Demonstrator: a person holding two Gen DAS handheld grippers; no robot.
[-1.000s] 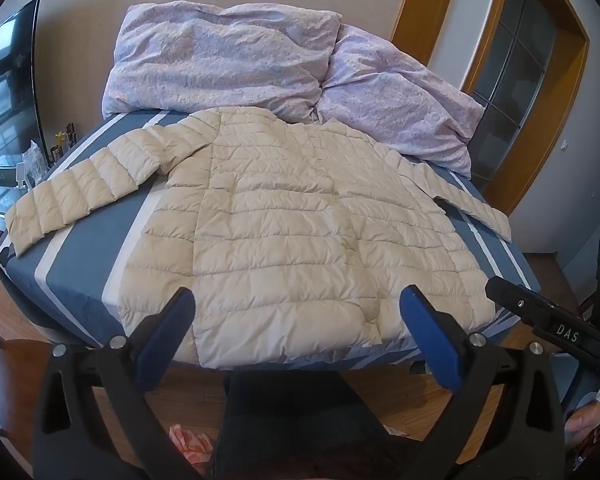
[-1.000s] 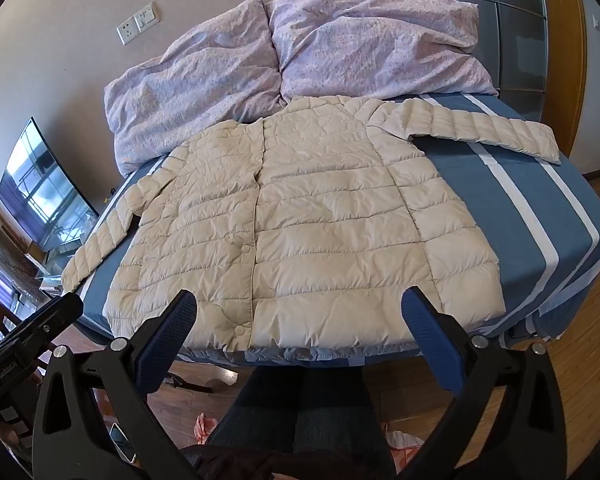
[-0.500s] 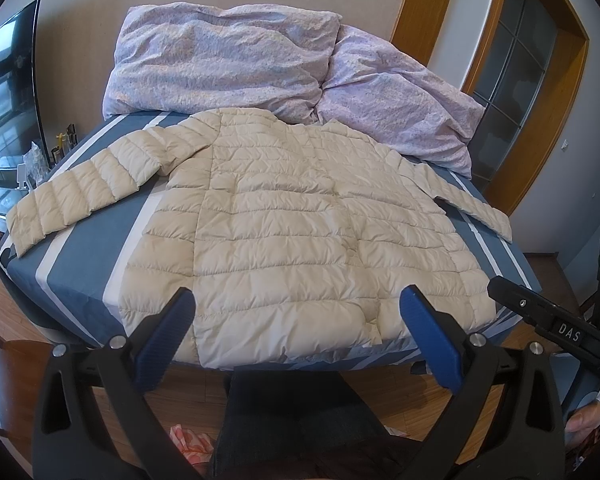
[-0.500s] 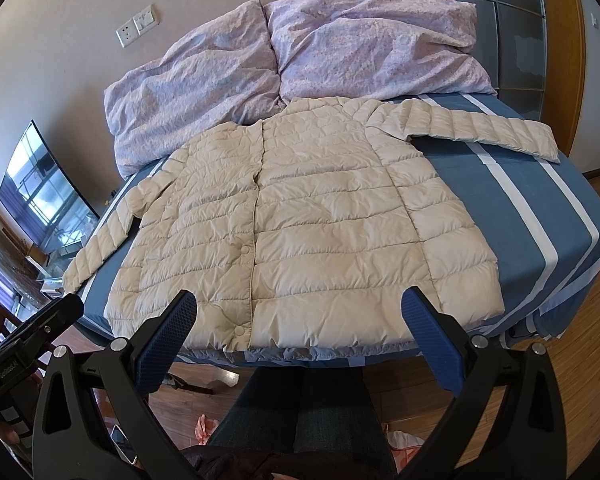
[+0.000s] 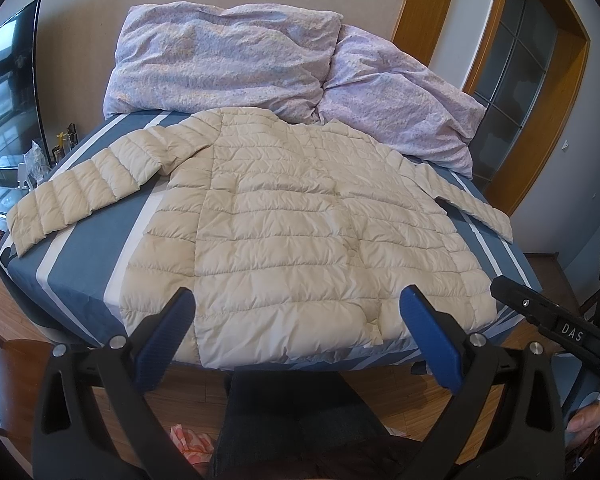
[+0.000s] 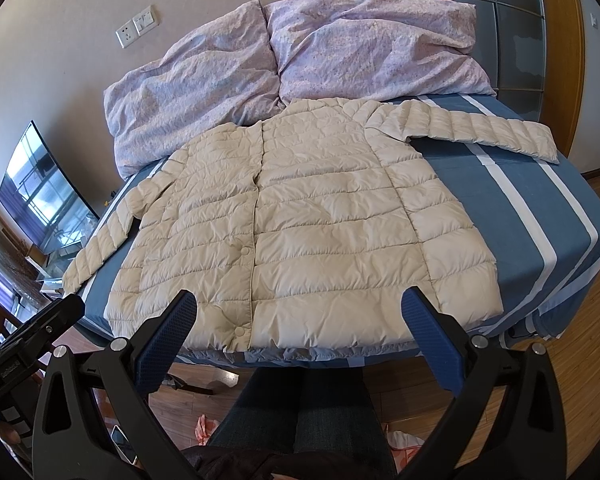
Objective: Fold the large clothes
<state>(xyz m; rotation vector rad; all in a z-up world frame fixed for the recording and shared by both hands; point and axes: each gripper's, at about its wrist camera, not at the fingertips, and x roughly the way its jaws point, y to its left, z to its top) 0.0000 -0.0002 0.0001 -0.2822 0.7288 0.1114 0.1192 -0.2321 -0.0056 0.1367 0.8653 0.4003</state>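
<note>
1. Cream quilted puffer jacket (image 5: 300, 232) lies flat, front up, on blue-striped bed sheet (image 6: 540, 208), sleeves spread sideways.
2. Left gripper (image 5: 296, 320) & right gripper (image 6: 298, 320): jaws wide apart, empty (both short of hem).
3. Jacket's long axis runs straight ahead, away from the grippers; neither looks nearer.

Both tongs hang wide apart off the foot of the blue white-striped bed (image 6: 548, 208), with open air between them and the cream quilted puffer jacket (image 6: 300, 224). Bare sheet flanks the jacket under each sleeve. Crumpled lilac floral pillows (image 5: 228, 64) block the far edge.
</note>
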